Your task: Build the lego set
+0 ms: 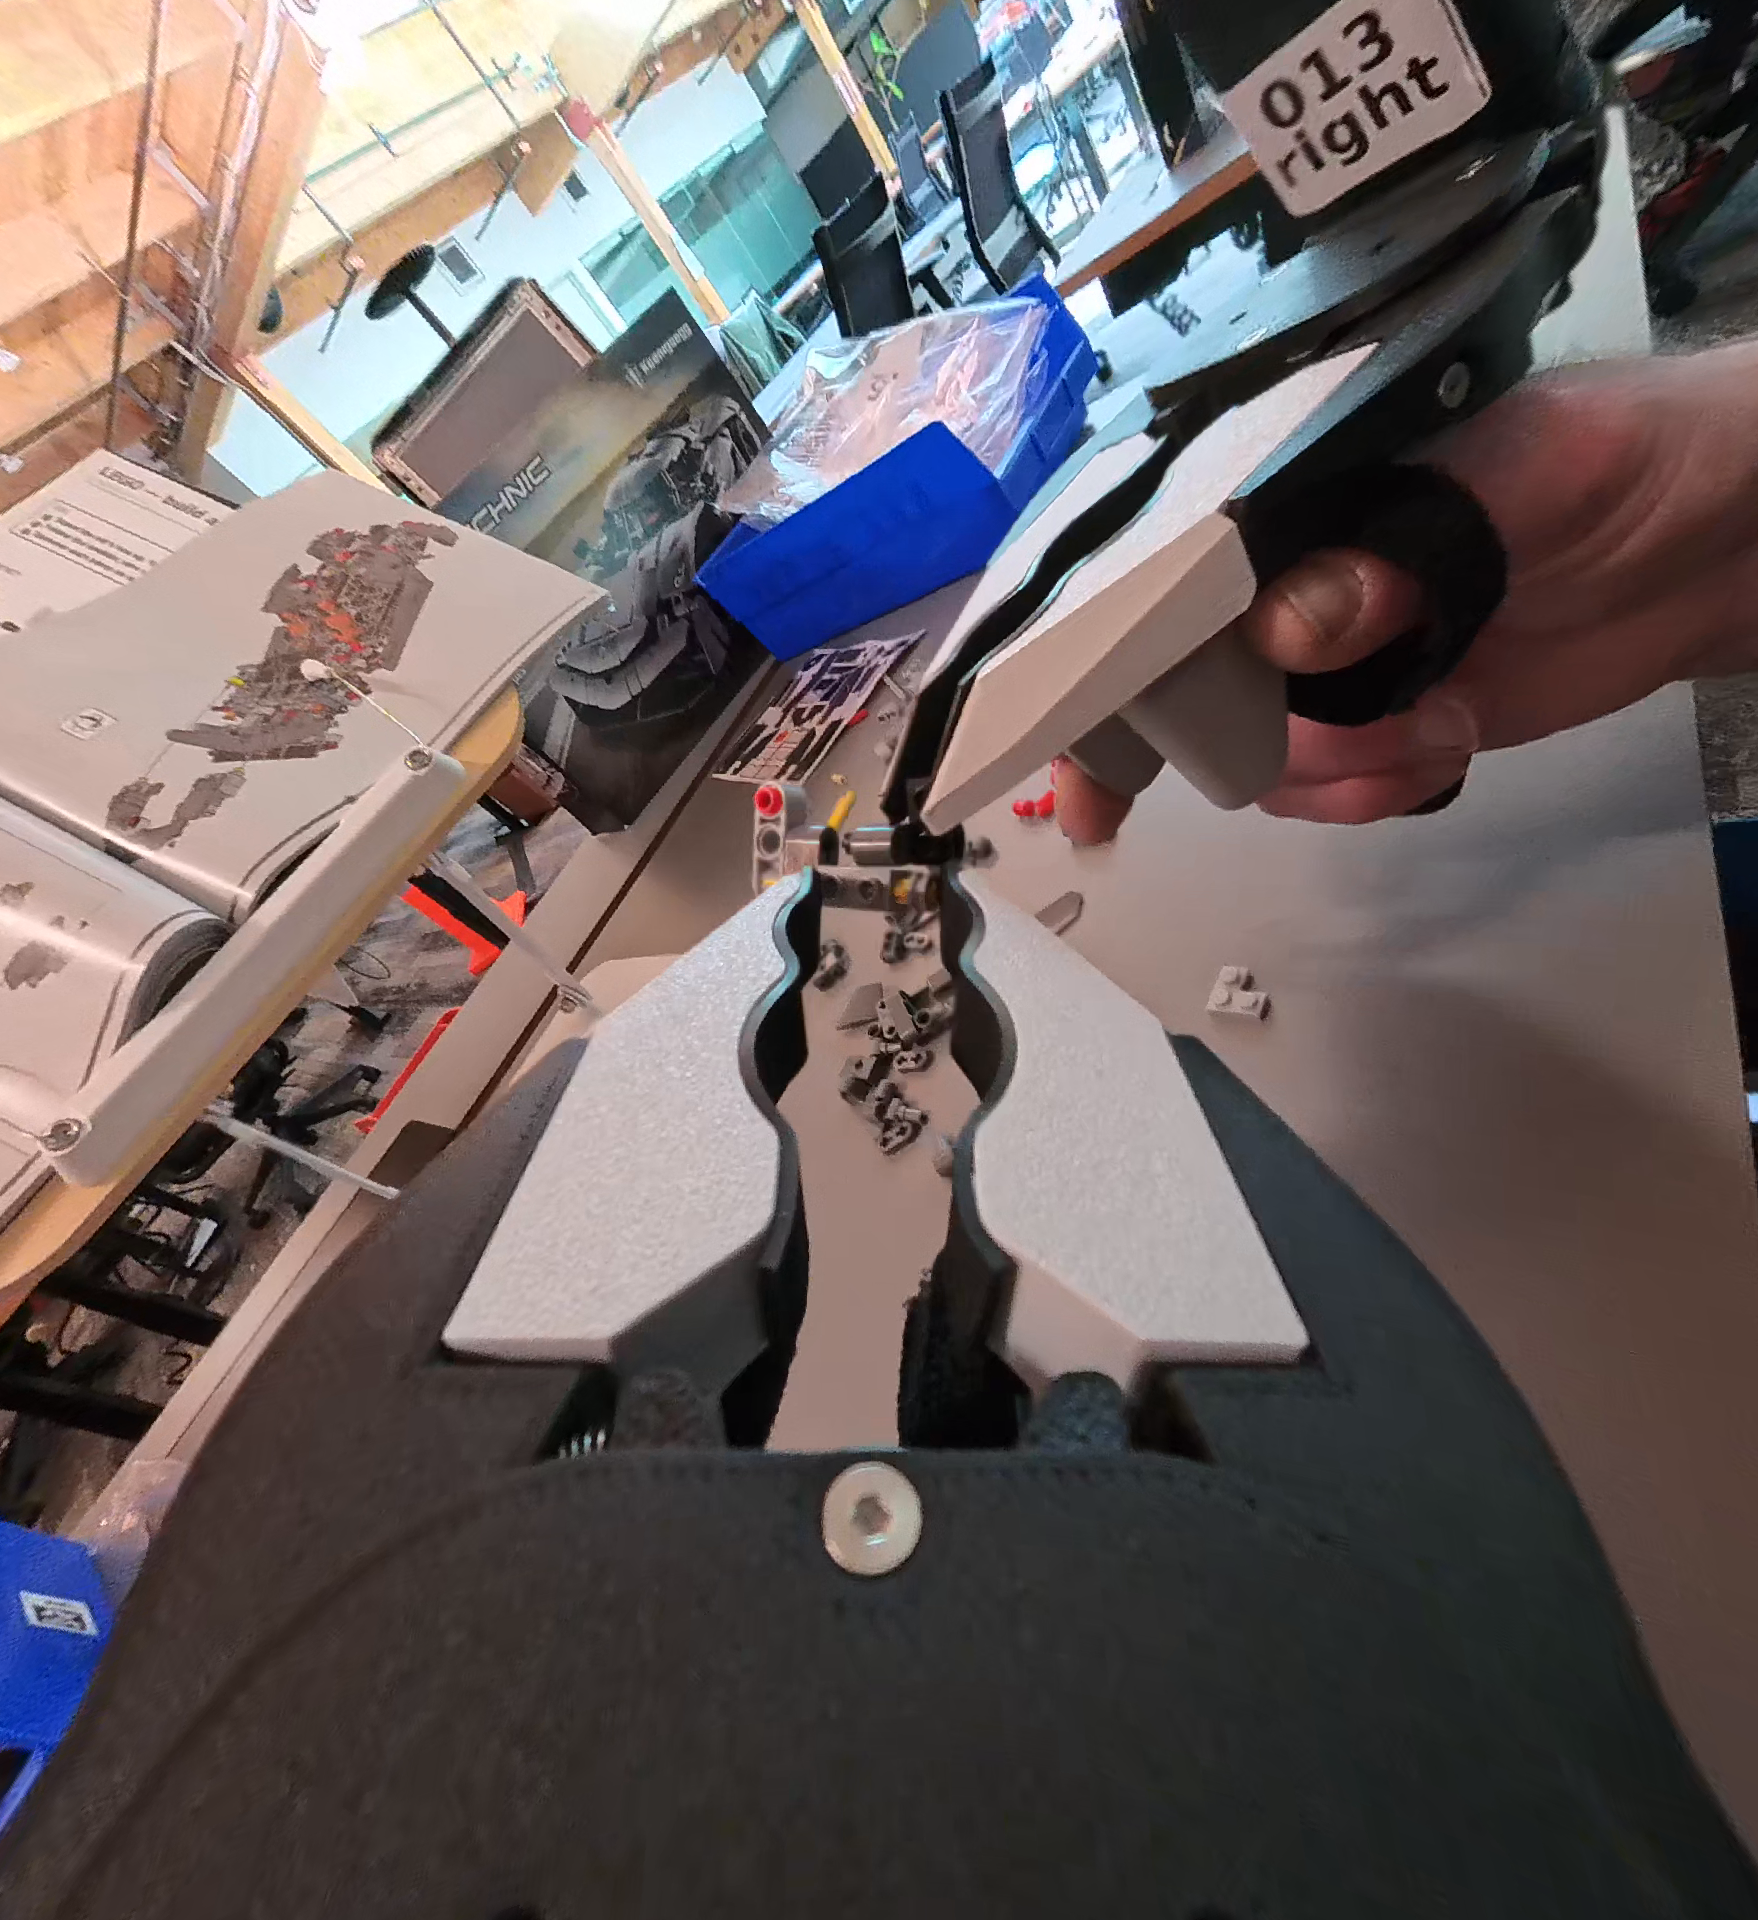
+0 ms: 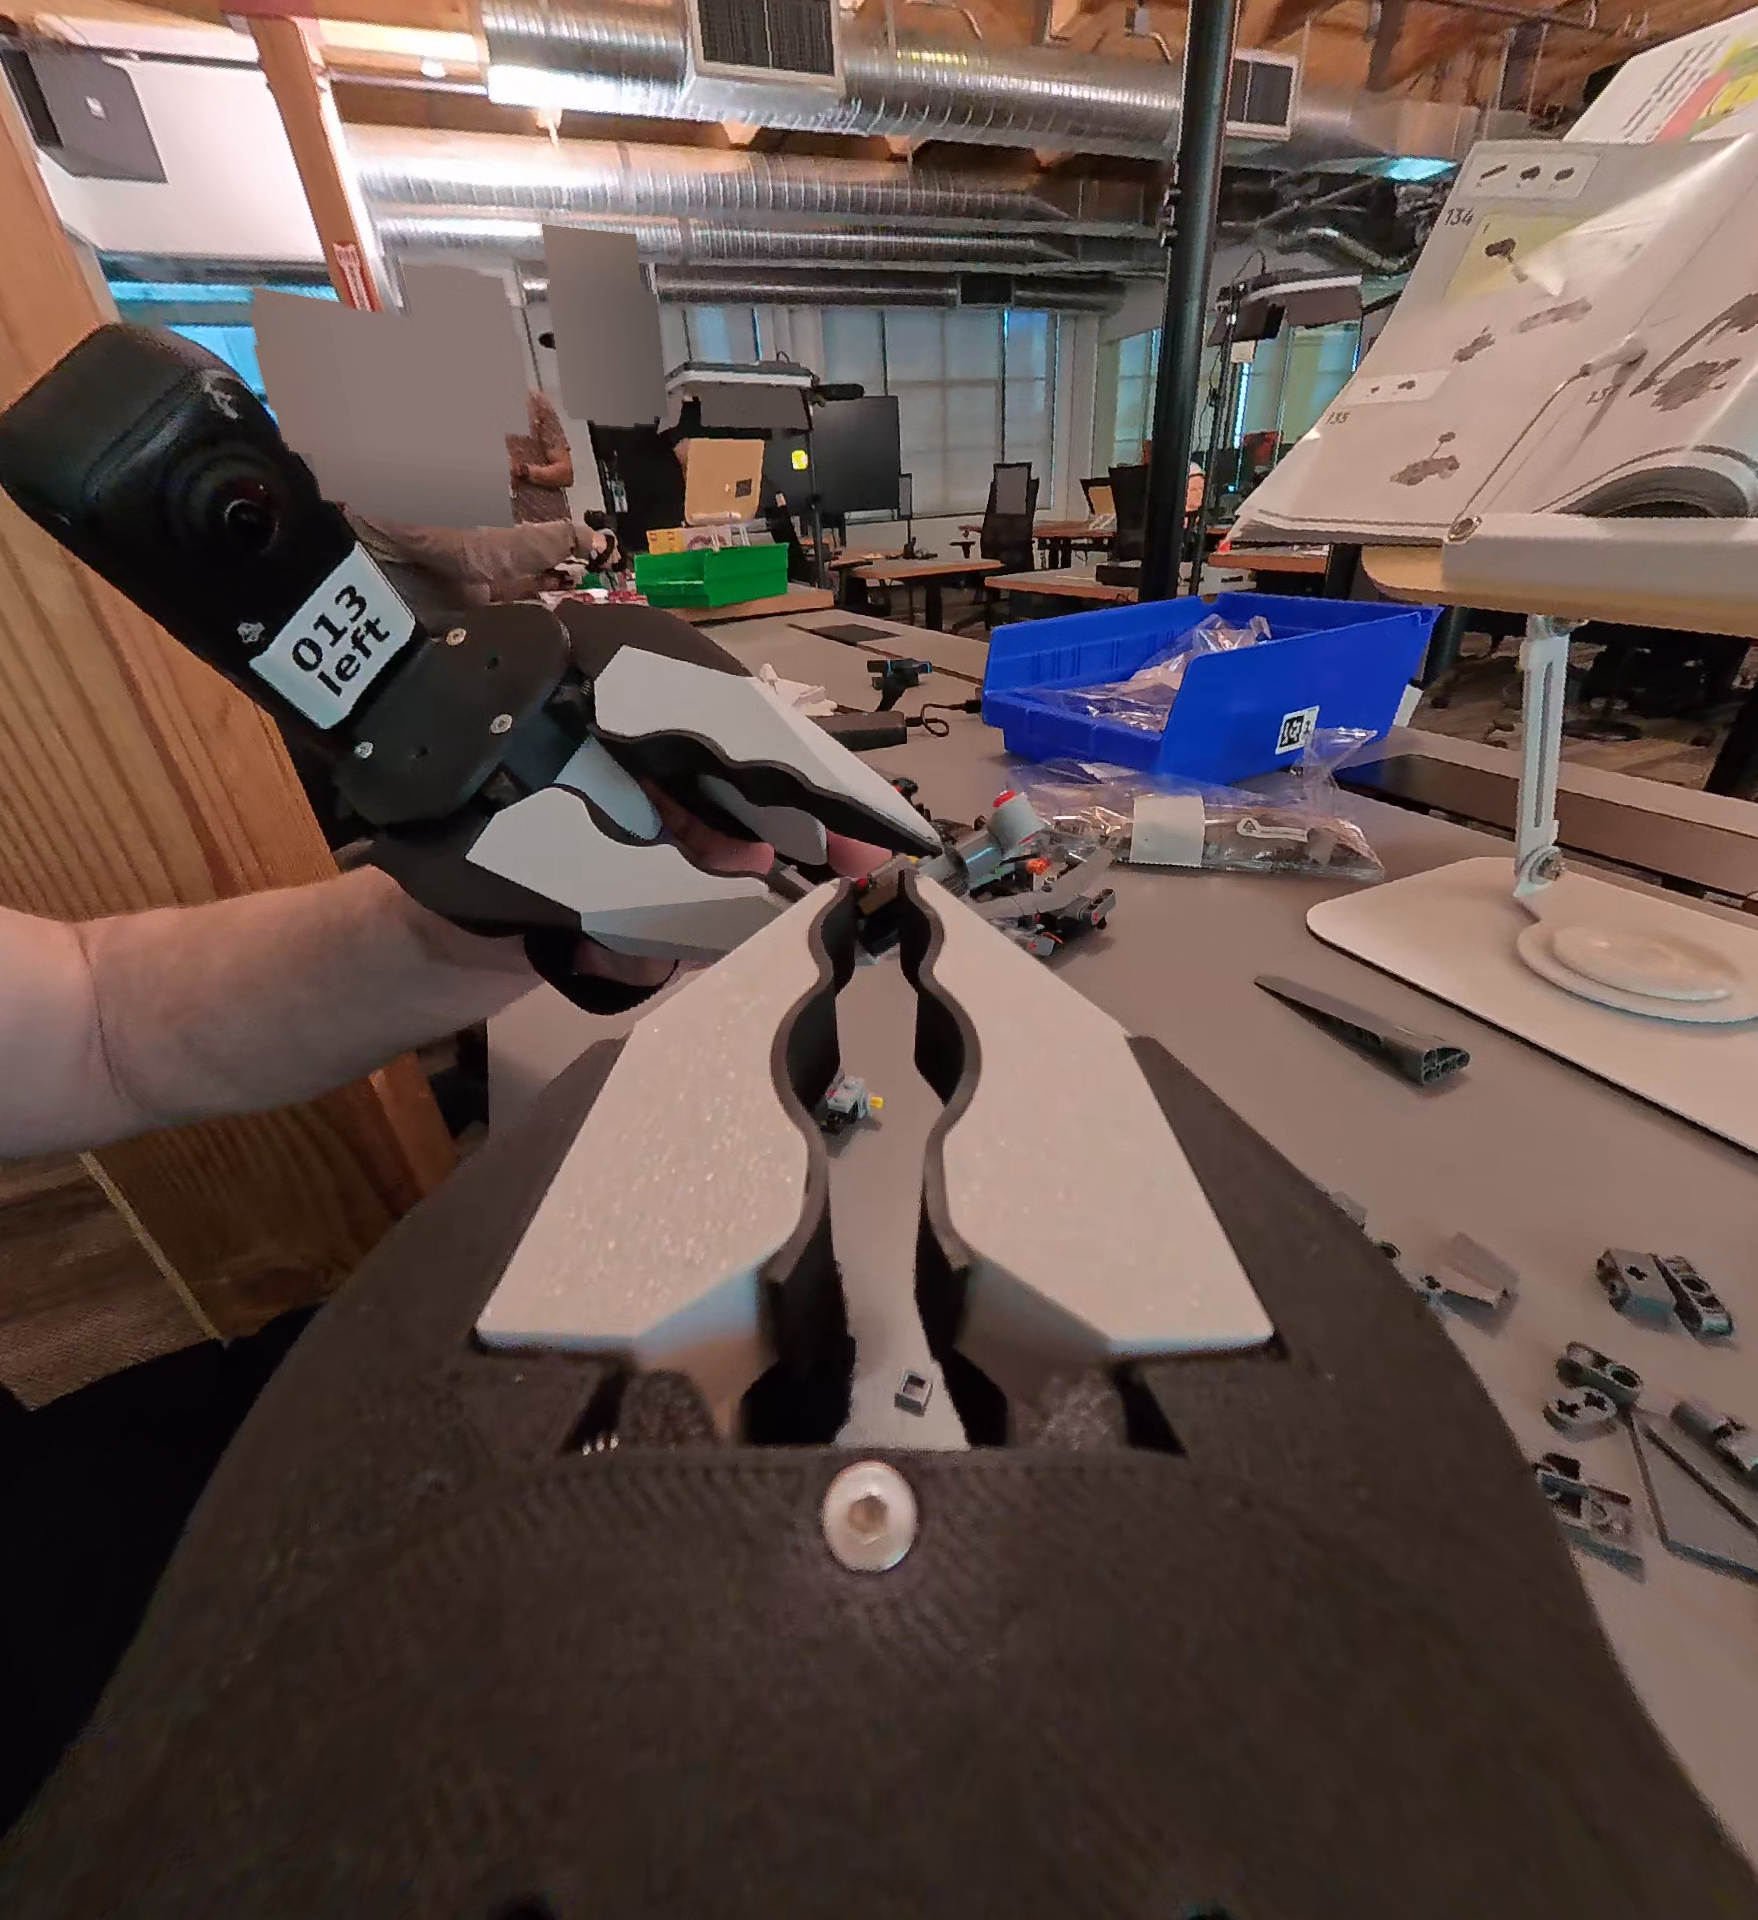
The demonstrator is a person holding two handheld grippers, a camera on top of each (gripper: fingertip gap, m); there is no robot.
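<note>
- Grey tabletop (image 2: 1270, 1039), matte, long edge running away toward more desks.
- Left gripper (image 1: 880, 883) clamped across a small grey brick assembly (image 1: 870, 868), held up over the table; pads pressing both ends.
- Right gripper (image 2: 880, 899) nearly closed, pinching a small dark piece (image 1: 922, 847) on the top of that same assembly; the two sets of tips meeting there.
- Under the left jaws: loose grey connector pieces (image 1: 890, 1039) scattered on the table; one pale grey plate (image 1: 1239, 992) off alone.
- Beyond the tips: partly built grey model (image 2: 1062, 904), clear bag of parts (image 2: 1207, 821), blue bin (image 2: 1197, 675) with plastic bags inside.
- Dark tapered blade-like part (image 2: 1363, 1023) lying near the white stand base (image 2: 1581, 966); open instruction book (image 2: 1581, 343) propped on that stand.
- Sticker sheet (image 1: 823, 707) and dark product box (image 1: 584, 540) along the far edge.
- Room: open workshop, wood column (image 2: 127, 727), exposed silver ducts (image 2: 646, 62), rows of desks, office chairs, green bin (image 2: 714, 571) at the back.
</note>
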